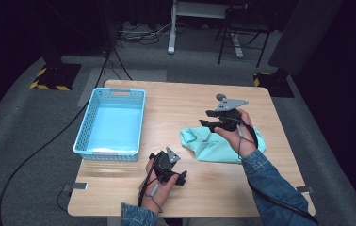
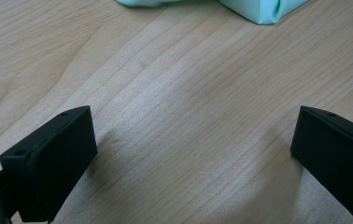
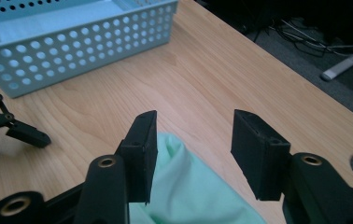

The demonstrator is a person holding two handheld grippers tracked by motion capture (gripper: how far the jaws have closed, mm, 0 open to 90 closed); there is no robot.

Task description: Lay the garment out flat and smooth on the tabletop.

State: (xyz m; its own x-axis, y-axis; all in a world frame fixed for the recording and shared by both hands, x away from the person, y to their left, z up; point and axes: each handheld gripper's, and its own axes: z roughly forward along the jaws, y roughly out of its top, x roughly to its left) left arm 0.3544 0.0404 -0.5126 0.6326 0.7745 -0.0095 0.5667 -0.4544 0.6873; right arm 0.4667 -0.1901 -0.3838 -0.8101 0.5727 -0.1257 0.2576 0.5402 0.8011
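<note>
While the cloth (image 1: 216, 143) lies crumpled right of centre in the high view, we judge it soft, light and limp (likely to sag and trail). Our right gripper (image 1: 210, 118) hovers over its upper edge, jaws half open around nothing; our left gripper (image 1: 182, 176) rests lower centre, jaws wide. We would pinch 1 raised fold. The basket (image 1: 84, 137) sits left.

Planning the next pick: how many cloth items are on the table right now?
1. A crumpled mint-green cloth lies on the right part of the wooden table, beside the right gripper and well clear of the light-blue perforated plastic basket. None shows inside the basket.
</note>
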